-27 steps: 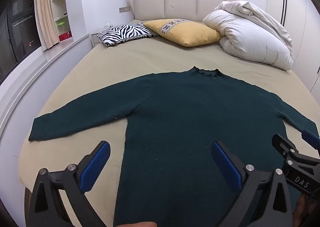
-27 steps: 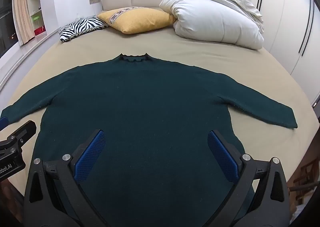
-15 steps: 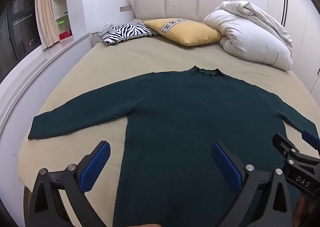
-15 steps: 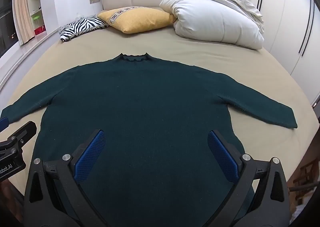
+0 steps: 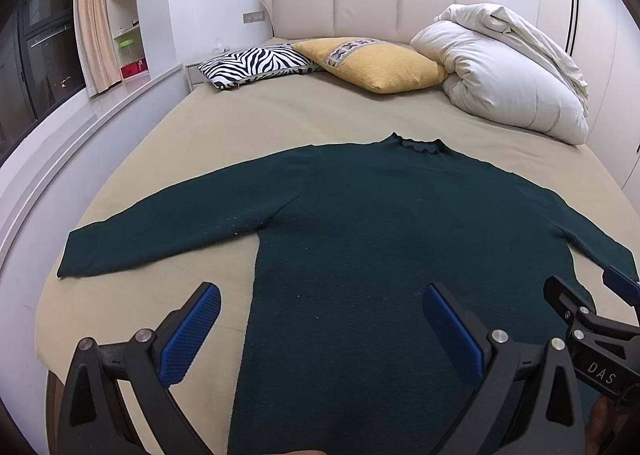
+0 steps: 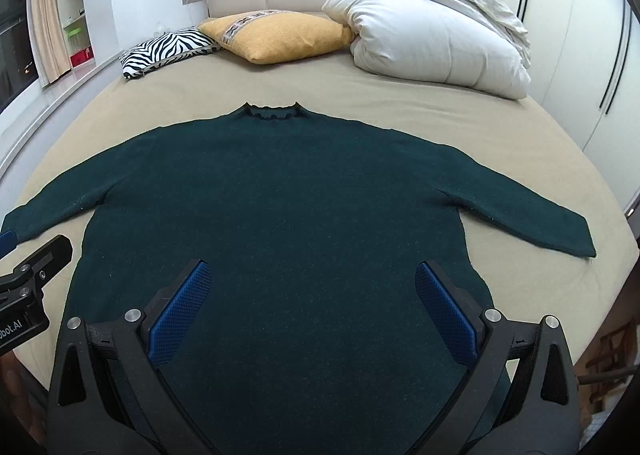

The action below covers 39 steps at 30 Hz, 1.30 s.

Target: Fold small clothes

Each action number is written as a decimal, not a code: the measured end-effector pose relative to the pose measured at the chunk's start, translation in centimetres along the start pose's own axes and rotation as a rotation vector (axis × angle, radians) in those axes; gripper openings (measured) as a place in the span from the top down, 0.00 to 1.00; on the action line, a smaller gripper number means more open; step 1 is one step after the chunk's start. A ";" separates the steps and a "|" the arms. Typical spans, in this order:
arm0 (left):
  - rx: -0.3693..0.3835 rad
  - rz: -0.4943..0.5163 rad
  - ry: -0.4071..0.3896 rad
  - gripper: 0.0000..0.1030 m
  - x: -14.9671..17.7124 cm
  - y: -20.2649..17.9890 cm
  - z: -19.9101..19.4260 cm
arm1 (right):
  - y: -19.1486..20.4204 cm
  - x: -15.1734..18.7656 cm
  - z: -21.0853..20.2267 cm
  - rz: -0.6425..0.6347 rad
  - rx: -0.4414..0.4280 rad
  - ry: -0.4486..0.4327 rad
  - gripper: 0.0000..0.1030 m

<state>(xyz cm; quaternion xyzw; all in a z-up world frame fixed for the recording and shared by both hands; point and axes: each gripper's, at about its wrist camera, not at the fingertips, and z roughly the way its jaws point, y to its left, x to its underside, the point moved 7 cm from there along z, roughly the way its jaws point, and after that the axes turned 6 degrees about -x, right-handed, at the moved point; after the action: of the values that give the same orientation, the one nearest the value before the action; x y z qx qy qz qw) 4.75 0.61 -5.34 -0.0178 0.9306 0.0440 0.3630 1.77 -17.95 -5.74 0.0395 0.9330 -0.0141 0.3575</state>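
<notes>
I see the dark green sweater (image 6: 276, 207) lying flat on the bed (image 6: 400, 95), collar at the far end, both sleeves spread out to the sides. My left gripper (image 5: 320, 329) hangs over the sweater's near left edge, jaws released and holding nothing. My right gripper (image 6: 312, 307) hangs over the sweater's near middle, jaws likewise spread wide. At the far end lie a zebra pillow (image 6: 164, 49), a yellow pillow (image 6: 276, 35) and a folded white duvet (image 6: 432, 39).
</notes>
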 end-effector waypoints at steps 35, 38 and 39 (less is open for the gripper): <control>-0.008 -0.008 0.004 0.00 0.3 0.7 0.4 | 0.0 0.6 0.2 0.006 -0.008 0.007 0.00; -0.008 -0.007 0.005 0.00 0.3 0.7 0.4 | 0.0 0.6 0.2 0.009 -0.012 0.008 0.00; -0.007 -0.008 0.004 0.00 0.3 0.7 0.4 | 0.0 0.6 0.2 0.009 -0.011 0.008 0.00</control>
<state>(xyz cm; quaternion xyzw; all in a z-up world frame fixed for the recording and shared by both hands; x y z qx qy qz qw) 4.74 1.40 -5.76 -0.0229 0.9311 0.0459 0.3611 1.44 -17.88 -6.32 0.0418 0.9343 -0.0071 0.3538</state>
